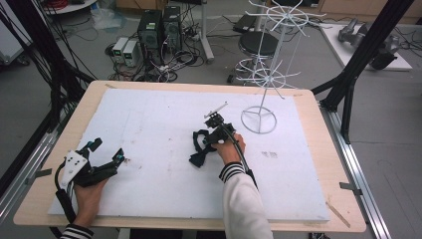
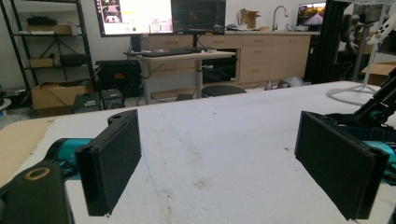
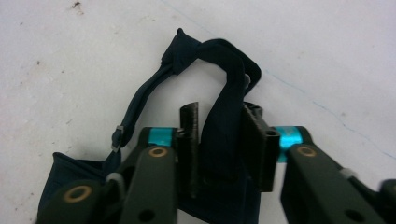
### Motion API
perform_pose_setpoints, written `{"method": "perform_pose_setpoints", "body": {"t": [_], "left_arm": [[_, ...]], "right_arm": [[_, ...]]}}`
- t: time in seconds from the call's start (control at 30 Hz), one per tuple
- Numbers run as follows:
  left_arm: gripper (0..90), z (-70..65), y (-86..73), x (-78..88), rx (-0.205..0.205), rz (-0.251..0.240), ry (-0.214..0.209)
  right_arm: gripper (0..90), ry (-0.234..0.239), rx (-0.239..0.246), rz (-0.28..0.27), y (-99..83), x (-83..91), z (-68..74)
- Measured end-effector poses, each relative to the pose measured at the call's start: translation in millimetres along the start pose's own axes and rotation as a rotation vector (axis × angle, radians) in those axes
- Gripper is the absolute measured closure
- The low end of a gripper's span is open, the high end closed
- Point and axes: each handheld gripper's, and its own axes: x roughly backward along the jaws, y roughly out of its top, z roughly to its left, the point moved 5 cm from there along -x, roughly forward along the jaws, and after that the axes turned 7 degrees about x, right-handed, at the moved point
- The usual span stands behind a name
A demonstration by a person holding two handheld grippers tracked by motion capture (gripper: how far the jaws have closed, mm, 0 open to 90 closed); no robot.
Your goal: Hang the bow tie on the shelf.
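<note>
Jaws of the left gripper (image 1: 105, 151) stand wide apart at the near left of the white table mat (image 1: 159, 114), nothing between them, the hand resting on the mat. Farther in, at mid-table, the right gripper (image 3: 219, 140) has its jaws drawn close around the strap of a dark bow tie (image 3: 205, 93) that lies on the mat; whether the pads press it cannot be told. Beyond stands a white wire rack (image 1: 263, 79).

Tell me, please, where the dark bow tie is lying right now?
In the high view the dark bow tie lies mid-table on the white sheet, just left of the white wire stand; its strap runs between the right claw jaws.
</note>
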Motion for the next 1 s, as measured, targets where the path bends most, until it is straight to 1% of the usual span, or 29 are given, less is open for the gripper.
{"method": "perform_pose_setpoints", "body": {"t": [0.03, 0.07, 0.2, 0.33, 0.43, 0.47, 0.63, 0.77, 0.8, 0.83, 0.87, 0.9, 0.97, 1.0], "left_arm": [[15.0, 0.0, 0.0, -0.1, 0.0, 0.0, 0.0], [15.0, 0.1, 0.0, 0.0, -0.001, 0.0, 0.0], [15.0, 0.0, 0.0, 0.0, 0.0, 0.0, 0.0], [15.0, 0.0, 0.0, 0.0, 0.0, 0.0, 0.0], [15.0, 0.0, 0.0, 0.0, -0.002, 0.0, 0.0], [15.0, 0.0, 0.0, 0.1, -0.001, 0.0, 0.0], [15.0, 0.0, 0.0, 0.1, -0.002, 0.0, -0.001], [15.0, -0.1, 0.0, 0.0, -0.001, -0.001, 0.0], [15.0, -0.1, 0.0, 0.0, -0.002, -0.001, 0.0], [15.0, -0.1, 0.0, 0.0, -0.003, 0.0, 0.0], [15.0, -0.1, 0.0, 0.0, -0.003, 0.0, 0.0], [15.0, -0.1, 0.0, 0.0, -0.004, 0.0, 0.0], [15.0, -0.1, 0.0, 0.0, -0.003, 0.0, 0.0], [15.0, -0.1, 0.0, 0.0, -0.004, 0.001, 0.0]], "right_arm": [[72.2, 0.0, 0.0, 0.0, 0.0, 0.0, 0.0], [74.0, -0.003, 0.018, -0.003, 0.2, -0.4, -0.3], [81.3, -0.008, 0.022, 0.0, 0.4, -0.1, 0.2], [85.6, 0.007, 0.003, -0.001, 0.4, 2.1, 1.1], [86.4, 0.015, 0.002, -0.004, -0.5, 3.1, -0.2], [86.6, 0.02, -0.008, -0.005, -0.5, 3.4, 0.6], [87.1, 0.015, -0.008, -0.012, -1.1, 4.9, 1.5], [87.2, 0.016, -0.008, -0.034, -2.3, 8.0, 1.3], [87.2, 0.014, 0.005, -0.049, -2.2, 8.9, 0.4], [87.2, 0.017, -0.001, -0.05, -2.5, 10.9, 1.1], [87.2, 0.012, -0.002, -0.073, -1.9, 16.6, 2.3], [87.2, 0.012, -0.002, -0.073, -1.9, 16.6, 2.3], [87.2, 0.011, -0.004, -0.096, -1.3, 22.0, 4.1], [87.2, 0.008, 0.018, -0.114, -0.8, 24.5, 3.8]]}}
